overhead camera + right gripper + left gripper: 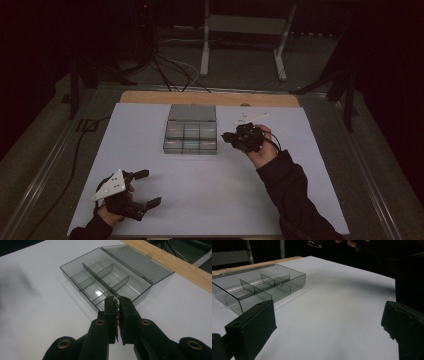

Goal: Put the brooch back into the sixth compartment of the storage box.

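Right tongs point(117, 305) were closed on a small safety pin point(116, 299), held just off the right side of the clear compartment box point(190, 138), which sat toward the table's point(210, 190) far edge with its lid folded back. Left tongs point(145, 188) gaped wide, empty, near the front left corner, well apart; the right hand was nearer.

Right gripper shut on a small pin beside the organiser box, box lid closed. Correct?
Not quite: the box lid is open, laid flat behind the compartments, as the right gripper view shows. The right gripper is shut on a small metal pin beside it.
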A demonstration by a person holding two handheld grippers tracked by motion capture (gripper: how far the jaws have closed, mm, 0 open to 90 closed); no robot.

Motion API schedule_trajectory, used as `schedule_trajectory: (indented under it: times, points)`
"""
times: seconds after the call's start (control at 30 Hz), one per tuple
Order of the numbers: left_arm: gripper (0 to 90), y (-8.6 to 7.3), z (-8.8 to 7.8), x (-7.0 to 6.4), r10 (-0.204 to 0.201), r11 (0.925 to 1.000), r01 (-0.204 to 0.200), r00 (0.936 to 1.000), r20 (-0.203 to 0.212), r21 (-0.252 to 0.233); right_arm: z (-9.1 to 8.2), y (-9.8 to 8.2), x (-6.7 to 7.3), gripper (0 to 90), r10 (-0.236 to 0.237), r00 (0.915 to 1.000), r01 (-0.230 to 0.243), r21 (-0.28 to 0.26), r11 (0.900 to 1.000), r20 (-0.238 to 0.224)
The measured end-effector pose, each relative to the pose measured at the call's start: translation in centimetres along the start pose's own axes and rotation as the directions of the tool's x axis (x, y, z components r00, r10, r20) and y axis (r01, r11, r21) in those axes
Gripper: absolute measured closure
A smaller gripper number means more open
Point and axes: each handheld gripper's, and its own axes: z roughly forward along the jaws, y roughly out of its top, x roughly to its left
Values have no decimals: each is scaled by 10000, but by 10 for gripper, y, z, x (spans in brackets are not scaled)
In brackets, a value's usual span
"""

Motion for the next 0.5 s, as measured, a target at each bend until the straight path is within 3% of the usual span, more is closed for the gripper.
schedule_trajectory:
  times: [0.5]
  points:
    - [12,0,0,0,-4,10000,4,10000,2,-13,13,11,-3,850,2,9999,-2,32,10000,-115]
